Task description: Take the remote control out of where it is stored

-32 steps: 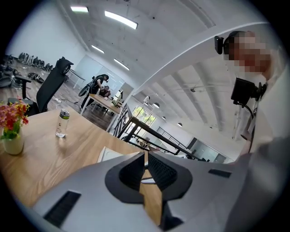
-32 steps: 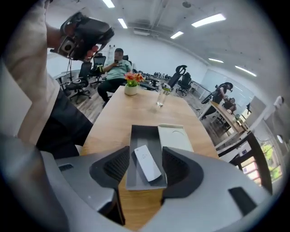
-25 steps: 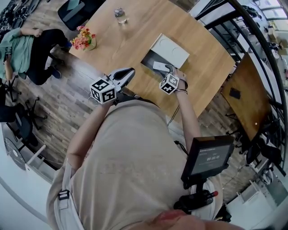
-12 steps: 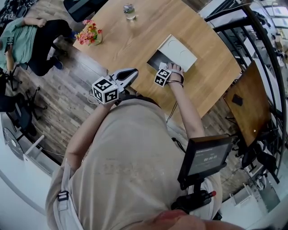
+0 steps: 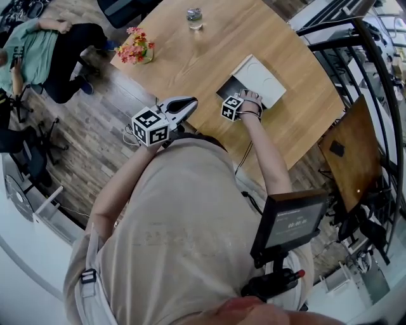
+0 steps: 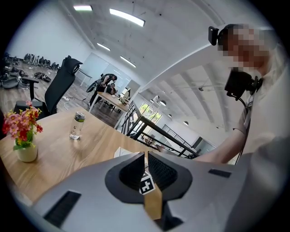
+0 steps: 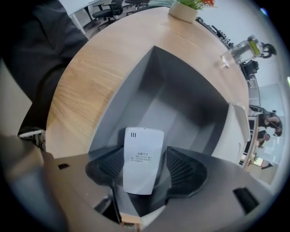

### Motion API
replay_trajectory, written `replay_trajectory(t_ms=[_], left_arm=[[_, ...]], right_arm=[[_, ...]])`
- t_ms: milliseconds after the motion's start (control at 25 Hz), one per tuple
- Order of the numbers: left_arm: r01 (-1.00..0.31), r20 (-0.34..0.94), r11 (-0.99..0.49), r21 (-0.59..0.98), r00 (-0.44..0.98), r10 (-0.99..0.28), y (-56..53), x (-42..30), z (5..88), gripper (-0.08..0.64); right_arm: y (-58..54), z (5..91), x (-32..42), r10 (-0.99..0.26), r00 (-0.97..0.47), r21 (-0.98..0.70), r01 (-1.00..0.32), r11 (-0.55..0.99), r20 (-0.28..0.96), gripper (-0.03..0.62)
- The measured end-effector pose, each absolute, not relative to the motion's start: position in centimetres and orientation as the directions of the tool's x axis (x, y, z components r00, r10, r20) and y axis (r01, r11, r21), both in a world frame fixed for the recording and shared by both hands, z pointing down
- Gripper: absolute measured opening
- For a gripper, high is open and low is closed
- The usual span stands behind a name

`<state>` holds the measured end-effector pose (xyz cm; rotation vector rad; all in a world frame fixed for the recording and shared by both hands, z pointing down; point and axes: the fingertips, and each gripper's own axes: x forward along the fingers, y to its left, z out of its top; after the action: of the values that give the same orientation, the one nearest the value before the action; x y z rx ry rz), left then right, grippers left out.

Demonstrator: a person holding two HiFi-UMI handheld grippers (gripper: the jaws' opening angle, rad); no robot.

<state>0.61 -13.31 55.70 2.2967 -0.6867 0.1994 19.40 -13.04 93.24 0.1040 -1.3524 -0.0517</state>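
Observation:
A white remote control (image 7: pixel 142 165) lies flat in an open dark grey box (image 7: pixel 181 104) on the wooden table (image 5: pixel 190 57). The box's white lid (image 5: pixel 261 81) rests beside it. My right gripper (image 7: pixel 145 156) reaches down into the box with its jaws spread wide. The remote sits between the ribbed pads, and a thin gap shows on its right side. In the head view the right gripper (image 5: pixel 243 98) and hand cover the remote. My left gripper (image 5: pixel 186 102) hovers at the table's near edge, left of the box, jaws together and nothing held.
A pot of flowers (image 5: pixel 136 51) and a water bottle (image 5: pixel 194 17) stand further back on the table. A person (image 5: pixel 38 51) sits on the floor to the far left. A black railing (image 5: pixel 342 44) runs along the right.
My right gripper has moved forward from the box's near edge down into the box, now covering the remote in the head view. The left gripper has kept its place.

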Motion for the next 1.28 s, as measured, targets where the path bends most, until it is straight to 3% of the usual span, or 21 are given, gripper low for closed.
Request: replay_trajectory(t_ms=[200,440,880,1280], left_arm=[[-0.525,0.326,-0.603,0.601,0.850,-0.415,-14.4,-0.4,55.7,0.006],[-0.512,0.316,-0.621,0.594,0.858,-0.405,-15.2,-1.2,55.0,0.006],[-0.469,0.299,-0.669,0.577,0.883,-0.361,-15.3,-0.8,53.9,0.006],[-0.426,0.298,-0.708,0.563,0.904,-0.307,-13.4,2.1,53.6,0.006]], right_arm=[[-12.8,93.5,19.3,-0.052,0.224,0.054,-0.001,0.999,0.973,0.268],[-12.7,91.4,18.6,-0.068,0.109,0.087,-0.172,0.981,0.992,0.256],[-13.7,85.9,16.6,-0.253,-0.094,0.169,-0.521,0.837,0.963,0.255],[-13.6,79.8,17.2,-0.414,-0.189,0.163,-0.717,0.678,0.891,0.255]])
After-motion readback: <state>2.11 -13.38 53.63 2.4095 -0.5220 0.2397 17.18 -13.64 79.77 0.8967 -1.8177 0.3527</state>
